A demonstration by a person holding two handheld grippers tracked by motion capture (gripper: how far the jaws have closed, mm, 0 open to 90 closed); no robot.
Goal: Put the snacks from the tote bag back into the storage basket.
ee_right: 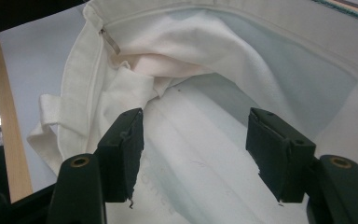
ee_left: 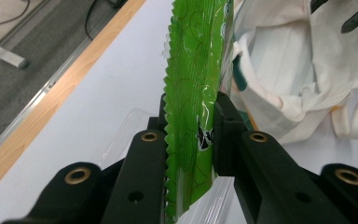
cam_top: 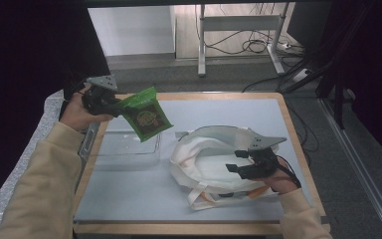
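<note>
You're carrying the packet [cam_top: 145, 116], pinched in left tongs [cam_top: 115, 105]; right tongs [cam_top: 235, 161] gaping empty at bag [cam_top: 204, 154] mouth. Next: drop it in.

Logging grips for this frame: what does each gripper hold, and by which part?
Left gripper pinches the green snack packet at one end. Right gripper stands open over the white bag.

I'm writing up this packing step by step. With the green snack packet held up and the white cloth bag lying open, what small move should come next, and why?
Probably carry the left gripper, shut on the green snack packet, across toward the mouth of the white cloth tote bag. The packet hangs above the clear plastic tray, and the right gripper sits open at the bag's opening.
</note>
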